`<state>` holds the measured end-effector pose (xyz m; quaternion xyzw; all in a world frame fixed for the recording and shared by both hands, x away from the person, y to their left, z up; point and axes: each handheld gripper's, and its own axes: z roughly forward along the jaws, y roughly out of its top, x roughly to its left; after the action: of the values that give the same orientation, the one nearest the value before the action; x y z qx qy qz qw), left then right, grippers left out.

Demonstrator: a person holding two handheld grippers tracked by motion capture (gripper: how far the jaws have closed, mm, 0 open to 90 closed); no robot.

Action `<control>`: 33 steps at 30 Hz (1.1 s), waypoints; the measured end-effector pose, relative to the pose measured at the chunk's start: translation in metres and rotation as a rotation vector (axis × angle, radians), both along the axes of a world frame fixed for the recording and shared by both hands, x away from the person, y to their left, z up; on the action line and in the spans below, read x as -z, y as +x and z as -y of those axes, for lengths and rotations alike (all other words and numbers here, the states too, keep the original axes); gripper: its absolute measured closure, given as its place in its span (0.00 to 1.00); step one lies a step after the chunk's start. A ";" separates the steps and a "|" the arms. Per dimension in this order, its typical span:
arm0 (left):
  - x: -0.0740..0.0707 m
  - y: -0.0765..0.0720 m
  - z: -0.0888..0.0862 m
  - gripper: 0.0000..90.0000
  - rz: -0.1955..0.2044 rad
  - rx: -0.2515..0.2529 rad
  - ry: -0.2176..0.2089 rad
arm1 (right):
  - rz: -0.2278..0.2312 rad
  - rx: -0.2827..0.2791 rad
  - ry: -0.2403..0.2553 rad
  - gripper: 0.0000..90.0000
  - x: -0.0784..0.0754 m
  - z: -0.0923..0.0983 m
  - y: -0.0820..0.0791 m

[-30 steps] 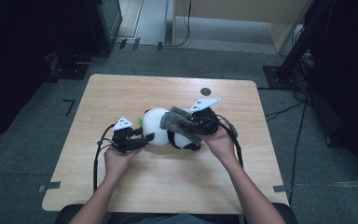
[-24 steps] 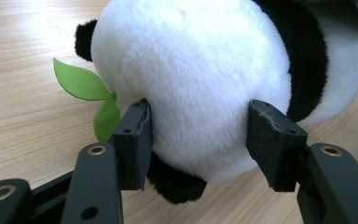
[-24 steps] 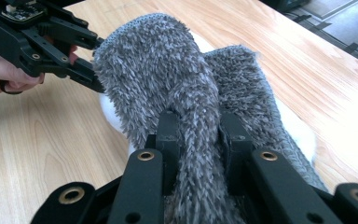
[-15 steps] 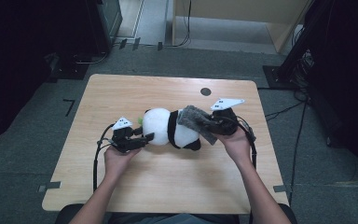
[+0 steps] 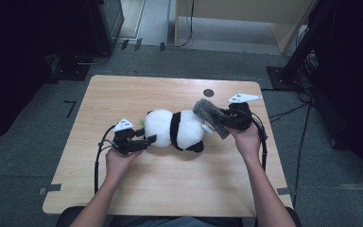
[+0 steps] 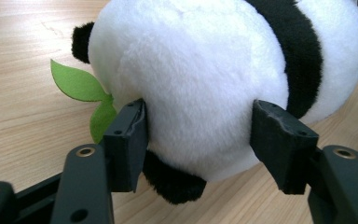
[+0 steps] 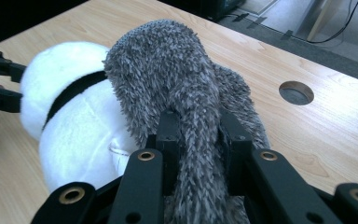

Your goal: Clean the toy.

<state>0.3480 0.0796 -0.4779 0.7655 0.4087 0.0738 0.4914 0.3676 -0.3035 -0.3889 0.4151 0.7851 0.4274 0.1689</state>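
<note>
The grey fuzzy cloth [image 7: 177,88] is held at the right end of the table, clenched between the jaws of the right gripper [image 7: 193,123] and standing up from them, its free end leaning over the plush panda [image 5: 175,129]. It appears light, limp and shaggy; it should fold wherever unsupported, so a grip on a bunched fold near one end, as now, looks soundest. The panda lies on its side near the middle of the wooden table [image 5: 123,90], head toward the left gripper [image 6: 198,135]. That gripper's jaws have just been opening: the left pad meets the white fur, the right pad stands just clear, so the head sits between them unpressed. The toy looks soft, light and springy; the rounded head would squash under pressure, and the black band at the middle offers a narrower hold. A green felt leaf [image 6: 77,86] projects beside the head. A round hole [image 5: 209,92] sits in the tabletop beyond the cloth.
</note>
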 end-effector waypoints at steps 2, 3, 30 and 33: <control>0.001 0.000 0.001 0.39 0.012 0.007 0.005 | -0.001 0.001 -0.004 0.83 0.003 -0.005 0.002; 0.001 0.000 0.001 0.38 0.016 0.011 0.006 | -0.008 -0.001 -0.002 0.83 0.005 -0.006 0.004; 0.004 0.009 0.010 0.40 -0.029 0.009 0.009 | -0.081 -0.006 0.093 0.82 0.042 -0.011 0.002; 0.004 0.008 0.010 0.42 -0.036 0.008 0.008 | -0.091 -0.006 0.104 0.82 0.046 -0.009 0.000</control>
<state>0.3564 0.0699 -0.4820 0.7702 0.4142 0.0597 0.4813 0.3673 -0.2950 -0.4353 0.4401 0.7699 0.4489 0.1098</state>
